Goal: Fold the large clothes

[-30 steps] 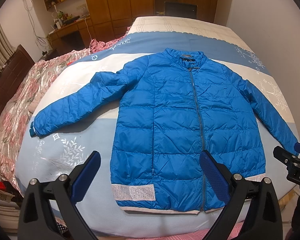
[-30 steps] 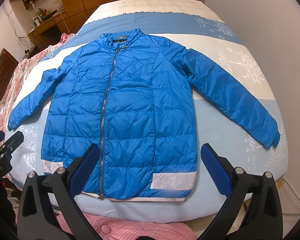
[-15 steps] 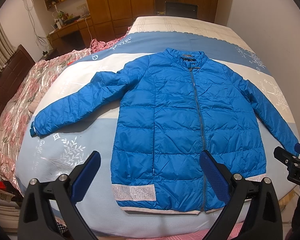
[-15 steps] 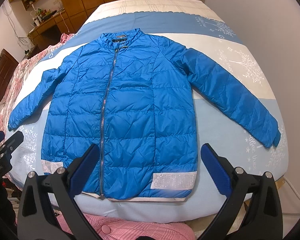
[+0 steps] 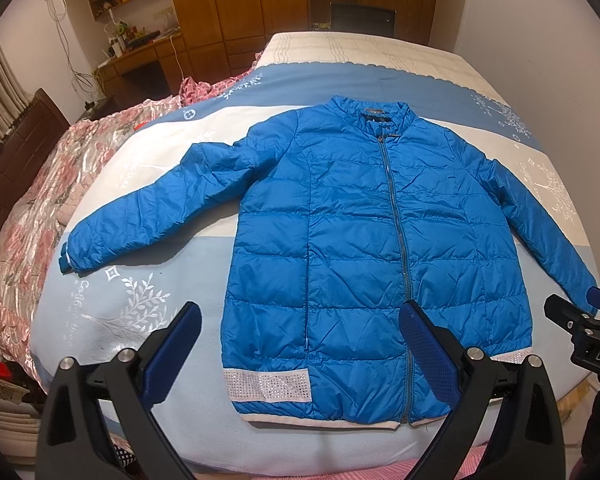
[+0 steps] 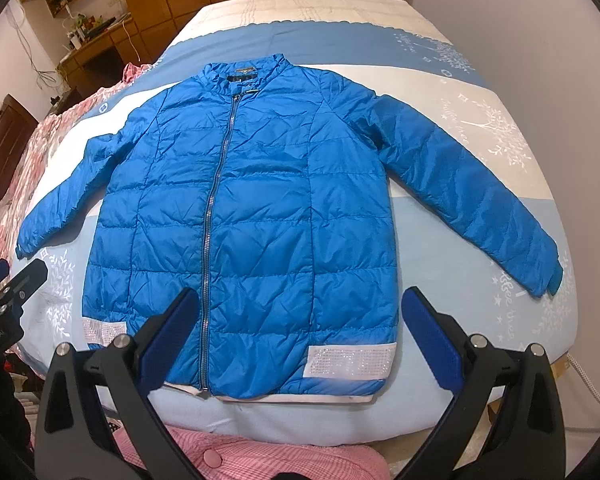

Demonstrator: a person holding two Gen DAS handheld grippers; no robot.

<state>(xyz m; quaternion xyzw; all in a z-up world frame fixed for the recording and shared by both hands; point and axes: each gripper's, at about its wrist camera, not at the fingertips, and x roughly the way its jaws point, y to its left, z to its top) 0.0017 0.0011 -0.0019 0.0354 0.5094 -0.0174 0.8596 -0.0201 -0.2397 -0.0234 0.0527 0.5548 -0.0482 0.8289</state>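
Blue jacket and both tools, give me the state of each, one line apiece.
Blue jacket: spread flat on the bed, front up, unfolded.
Zipper: closed from hem to collar.
Sleeves: both stretched out to the sides, not folded in.
Left tool: open, holding nothing, near the hem.
Right tool: open, holding nothing, near the hem.

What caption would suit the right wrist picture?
Blue puffer jacket spread flat, zipped, on a bed, right gripper jaws open above its hem.
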